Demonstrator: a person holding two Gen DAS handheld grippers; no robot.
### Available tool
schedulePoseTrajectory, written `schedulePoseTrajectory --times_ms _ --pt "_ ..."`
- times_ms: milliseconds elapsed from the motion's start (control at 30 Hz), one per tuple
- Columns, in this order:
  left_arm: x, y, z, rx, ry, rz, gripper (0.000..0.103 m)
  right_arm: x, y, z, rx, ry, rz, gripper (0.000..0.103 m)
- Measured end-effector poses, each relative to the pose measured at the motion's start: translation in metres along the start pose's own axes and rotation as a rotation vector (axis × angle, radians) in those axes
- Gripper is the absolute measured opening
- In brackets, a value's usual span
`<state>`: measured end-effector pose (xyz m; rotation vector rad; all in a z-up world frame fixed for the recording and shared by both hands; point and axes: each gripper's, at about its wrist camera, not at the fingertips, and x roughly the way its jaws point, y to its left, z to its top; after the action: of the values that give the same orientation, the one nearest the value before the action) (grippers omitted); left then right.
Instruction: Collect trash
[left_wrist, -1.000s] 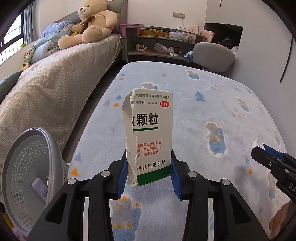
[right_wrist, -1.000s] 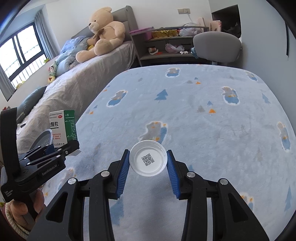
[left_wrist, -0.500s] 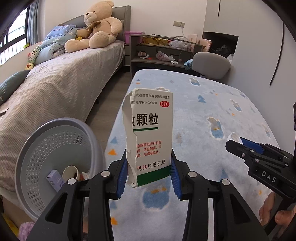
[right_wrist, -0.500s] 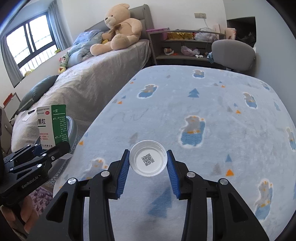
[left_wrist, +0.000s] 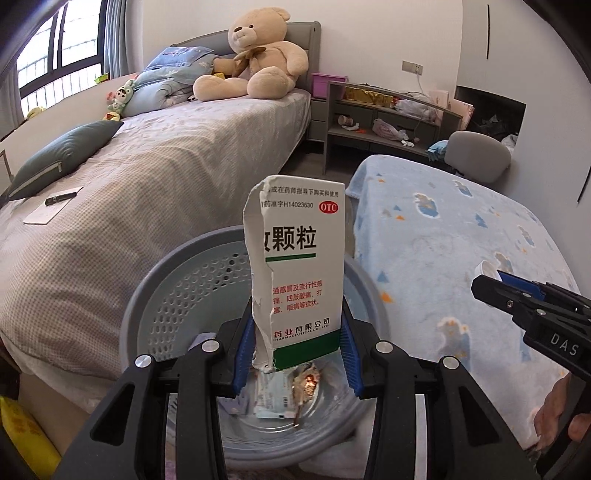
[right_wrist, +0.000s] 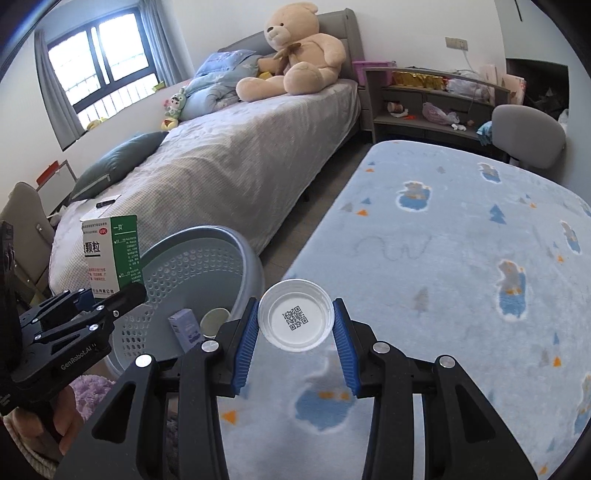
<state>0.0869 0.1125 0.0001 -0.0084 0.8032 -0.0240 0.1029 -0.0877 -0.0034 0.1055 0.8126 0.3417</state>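
My left gripper (left_wrist: 293, 354) is shut on a torn white and green medicine box (left_wrist: 301, 266) and holds it upright over the open grey perforated trash basket (left_wrist: 177, 295). The box (right_wrist: 110, 254) and the left gripper (right_wrist: 99, 301) also show in the right wrist view, at the basket's (right_wrist: 207, 266) left rim. My right gripper (right_wrist: 293, 332) is shut on a round white plastic lid (right_wrist: 294, 319) with a QR code, above the blue patterned table cover (right_wrist: 461, 258) just right of the basket. In the left wrist view the right gripper (left_wrist: 491, 280) is at the right.
The basket holds a small purple box (right_wrist: 186, 326), a paper cup (right_wrist: 214, 317) and wrappers (left_wrist: 295, 391). A grey bed (left_wrist: 147, 177) with a teddy bear (left_wrist: 258, 62) lies left. A shelf (left_wrist: 388, 125) and a grey chair (left_wrist: 478, 155) stand behind the table.
Both grippers moved left toward the basket. The medicine box went from over the table to over the basket opening. The lid now sits near the table's left edge.
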Motion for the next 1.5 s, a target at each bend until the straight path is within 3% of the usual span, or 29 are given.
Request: schedulePoseTrajectory --times_ms 367,733,867,933,1500 --pt "0.034 0.070 -0.009 -0.065 0.037 0.058 0.040 0.062 0.080 0.013 -0.094 0.062 0.040 0.039" --pt "0.046 0.083 -0.010 -0.105 0.045 0.066 0.042 0.090 0.103 0.019 -0.140 0.082 0.055 0.040" --pt "0.044 0.088 -0.010 -0.124 0.031 0.089 0.058 0.089 0.102 0.021 -0.138 0.069 0.058 0.064" --pt "0.043 0.089 -0.010 -0.132 0.027 0.094 0.063 0.088 0.104 0.021 -0.152 0.060 0.046 0.065" --pt "0.039 0.099 -0.016 -0.173 0.013 0.135 0.073 0.085 0.109 0.011 -0.171 0.065 -0.013 0.075"
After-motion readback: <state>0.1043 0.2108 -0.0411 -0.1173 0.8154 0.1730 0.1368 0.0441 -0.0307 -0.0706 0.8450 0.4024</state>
